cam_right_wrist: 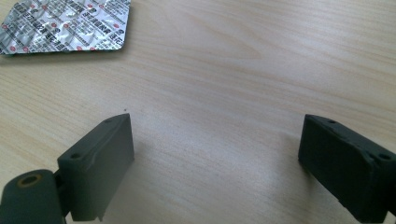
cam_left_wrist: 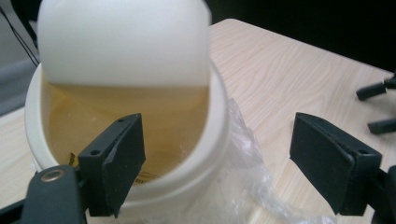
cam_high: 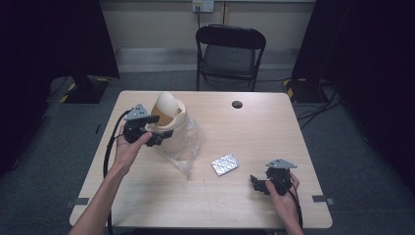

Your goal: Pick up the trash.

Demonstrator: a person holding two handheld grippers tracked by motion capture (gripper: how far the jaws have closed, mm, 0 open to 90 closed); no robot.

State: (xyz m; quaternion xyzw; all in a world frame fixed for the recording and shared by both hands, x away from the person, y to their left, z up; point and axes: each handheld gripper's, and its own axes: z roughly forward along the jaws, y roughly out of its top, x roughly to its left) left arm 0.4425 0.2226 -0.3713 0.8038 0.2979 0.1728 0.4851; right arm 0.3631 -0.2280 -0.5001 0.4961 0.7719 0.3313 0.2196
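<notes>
Left gripper [cam_high: 157,129]: upper left of the high view, held in a hand with the forearm rising from the bottom edge; jaws half spread, one inside the mouth of a cream swing-lid bin [cam_high: 169,116], the other outside its rim over a clear plastic bag [cam_high: 183,147], pads not pressing. In the left gripper view the bin [cam_left_wrist: 205,154] sits centre-left, lid tipped inward. Right gripper [cam_high: 258,183]: lower right, low over the wooden table [cam_high: 254,132], wrist straight, jaws wide, nothing between them. Foil blister pack [cam_high: 225,164]: centre, flat, near the right gripper; upper left in the right gripper view [cam_right_wrist: 65,25].
</notes>
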